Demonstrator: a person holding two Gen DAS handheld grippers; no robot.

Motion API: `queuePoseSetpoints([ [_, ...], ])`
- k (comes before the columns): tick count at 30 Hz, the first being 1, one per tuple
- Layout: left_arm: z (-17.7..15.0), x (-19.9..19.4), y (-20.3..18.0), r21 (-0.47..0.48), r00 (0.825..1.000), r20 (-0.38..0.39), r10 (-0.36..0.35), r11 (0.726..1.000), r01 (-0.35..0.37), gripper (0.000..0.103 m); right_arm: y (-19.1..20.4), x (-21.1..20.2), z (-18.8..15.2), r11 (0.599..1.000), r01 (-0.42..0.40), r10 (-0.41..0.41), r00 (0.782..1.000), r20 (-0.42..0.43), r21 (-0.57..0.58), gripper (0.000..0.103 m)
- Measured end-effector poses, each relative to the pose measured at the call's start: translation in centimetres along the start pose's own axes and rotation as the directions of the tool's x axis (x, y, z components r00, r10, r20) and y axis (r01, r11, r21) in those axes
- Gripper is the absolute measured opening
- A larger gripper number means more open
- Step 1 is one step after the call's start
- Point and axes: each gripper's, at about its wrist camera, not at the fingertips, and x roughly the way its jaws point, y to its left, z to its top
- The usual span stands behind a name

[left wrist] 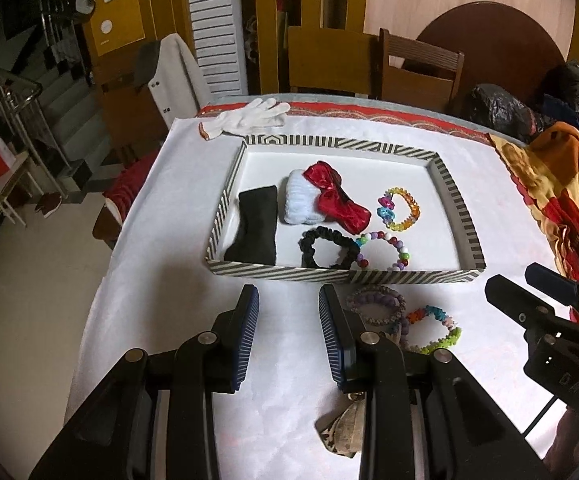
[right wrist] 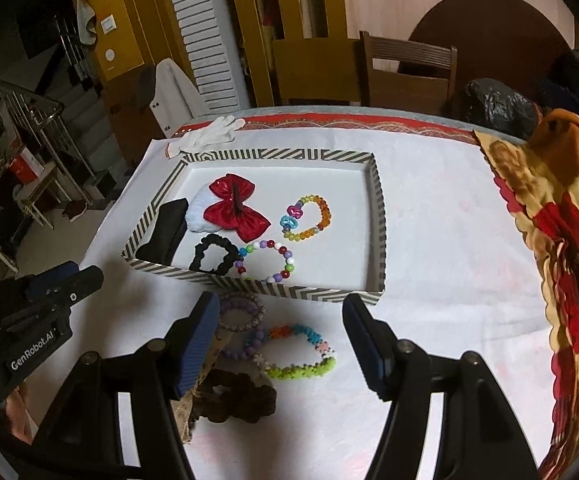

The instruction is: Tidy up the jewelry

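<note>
A striped tray on the white table holds a black band, a white scrunchie, a red bow, a black scrunchie, a bead bracelet and a clear coloured bracelet. In front of the tray lie a purple bracelet, a multicoloured flower bracelet, a brown scrunchie and a patterned cloth piece. My left gripper is open and empty, left of them. My right gripper is open above the loose bracelets.
A white glove lies behind the tray. A patterned orange cloth covers the table's right side, with black bags behind. Wooden chairs stand past the far edge. The table's left edge drops to the floor.
</note>
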Motion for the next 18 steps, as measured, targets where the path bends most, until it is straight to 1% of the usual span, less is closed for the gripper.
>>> queuePoseSetpoints([
  [5,-0.2,0.6,-0.9,-0.010,1.000,-0.022,0.000,1.000,0.000,0.023,-0.8,0.2,0.1,1.000,0.001,-0.002,1.000,-0.014,-0.016,0.067],
  [10,-0.3,0.5,-1.6,-0.007,1.000,-0.022,0.001,1.000,-0.002,0.023,-2.0,0.2,0.0,1.000,-0.007,0.007,1.000,-0.021,0.004,0.067],
  [18,-0.6,0.3,-2.0,-0.002,1.000,-0.022,0.010,1.000,-0.010,0.023,-2.7,0.2,-0.5,1.000,-0.011,0.011,0.999,-0.034,0.003,0.068],
])
